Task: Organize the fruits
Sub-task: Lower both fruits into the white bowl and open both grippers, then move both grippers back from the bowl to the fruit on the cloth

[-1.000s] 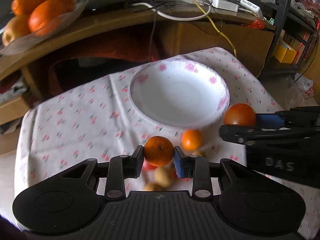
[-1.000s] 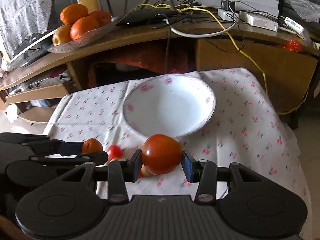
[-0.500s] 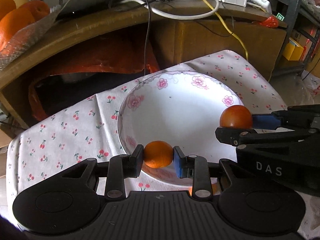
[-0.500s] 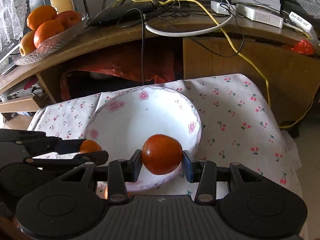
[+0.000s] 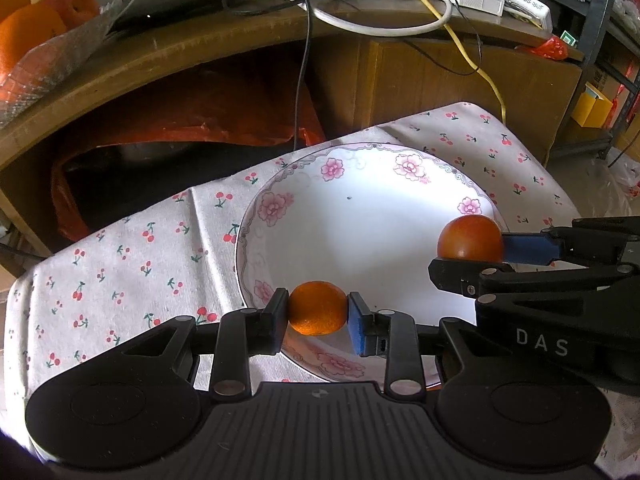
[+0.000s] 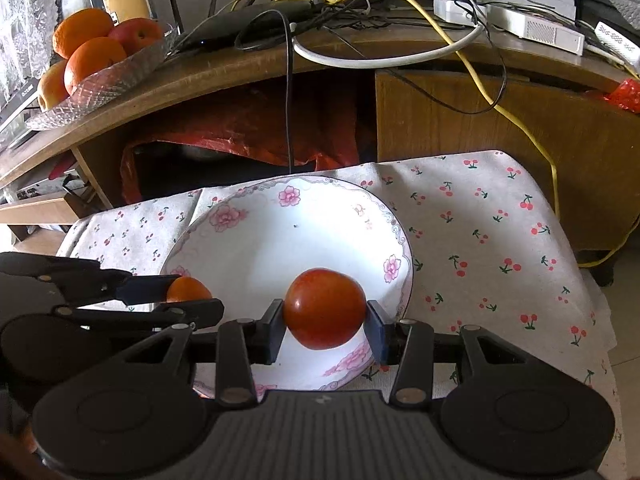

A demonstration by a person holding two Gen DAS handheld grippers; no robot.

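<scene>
Over the plate [image 5: 404,168], the left gripper [image 5: 318,314] pinches an orange [image 5: 317,307] at 7 o'clock and the right gripper [image 6: 325,315] pinches a tomato [image 6: 324,308] at 4.

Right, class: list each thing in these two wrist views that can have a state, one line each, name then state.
left gripper: shut on the small orange, over the plate.
small orange: gripped, held above the plate.
right gripper: shut on the red fruit.
red fruit: gripped, held above the plate.
floral plate: upright on the cloth, nothing resting in it.
glass dish: on the shelf, holding fruit.
</scene>
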